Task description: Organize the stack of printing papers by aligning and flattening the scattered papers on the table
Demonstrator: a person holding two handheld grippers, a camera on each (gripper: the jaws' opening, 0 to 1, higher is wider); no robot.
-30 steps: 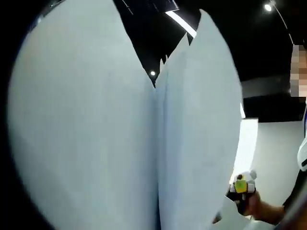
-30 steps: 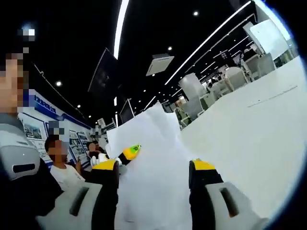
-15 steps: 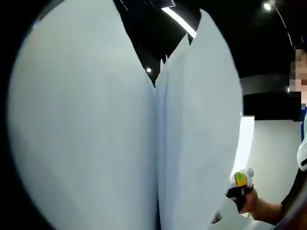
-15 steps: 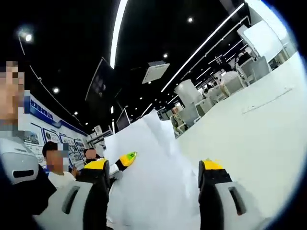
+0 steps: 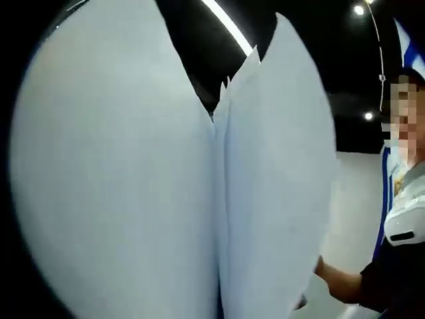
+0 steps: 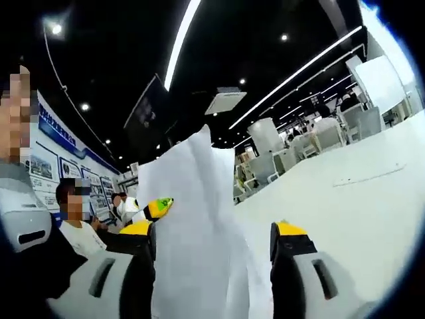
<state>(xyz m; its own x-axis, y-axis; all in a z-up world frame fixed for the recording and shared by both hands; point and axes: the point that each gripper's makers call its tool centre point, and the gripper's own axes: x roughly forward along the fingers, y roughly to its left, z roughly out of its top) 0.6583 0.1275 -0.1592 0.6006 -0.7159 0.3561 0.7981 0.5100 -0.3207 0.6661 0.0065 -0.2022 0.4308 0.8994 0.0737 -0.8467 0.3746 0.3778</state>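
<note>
The white printing papers [image 5: 133, 186] stand upright right against the left gripper view, parted into two lobes along a middle seam, and they hide my left gripper's jaws. In the right gripper view the same papers [image 6: 192, 219] rise between my right gripper's [image 6: 214, 231] yellow-tipped jaws, which stand wide apart and open. The left jaw is close beside the sheets. Behind the papers, a yellow-green tip of my left gripper [image 6: 158, 207] pokes out at their left edge. A hand [image 5: 332, 279] shows at the papers' lower right.
The white table [image 6: 345, 199] stretches away to the right of the papers. A person [image 5: 398, 219] stands close on the right of the left gripper view. Seated people [image 6: 76, 229] and white chairs [image 6: 332, 136] are farther back.
The papers now stand taller and more upright between the right jaws. In the left gripper view the right gripper has slipped behind the papers, leaving the hand in sight. Both cameras have shifted.
</note>
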